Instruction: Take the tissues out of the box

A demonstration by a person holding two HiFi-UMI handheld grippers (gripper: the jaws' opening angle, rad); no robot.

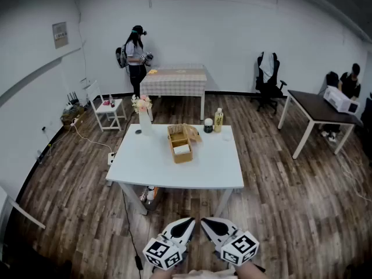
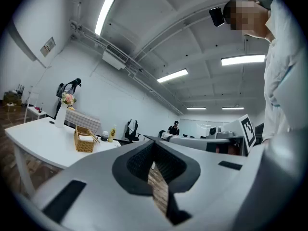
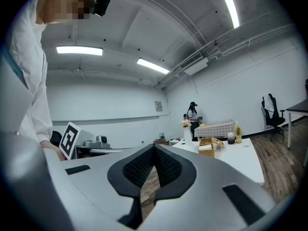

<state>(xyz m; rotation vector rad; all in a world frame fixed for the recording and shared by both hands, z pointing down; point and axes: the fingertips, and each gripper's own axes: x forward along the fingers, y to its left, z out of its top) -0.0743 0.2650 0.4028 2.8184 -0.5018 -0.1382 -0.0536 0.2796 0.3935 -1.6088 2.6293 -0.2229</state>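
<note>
The box (image 1: 181, 147) stands near the middle of the table (image 1: 215, 170), and the tissues (image 1: 182, 149) lie white inside it. Its long axis runs about from 12 to 6 o'clock in the head view. It lies at 12 o'clock from both grippers and well apart from them. The left gripper (image 1: 187, 222) and the right gripper (image 1: 207, 222) are both clenched on nothing. The left one seems slightly nearer to the box.
</note>
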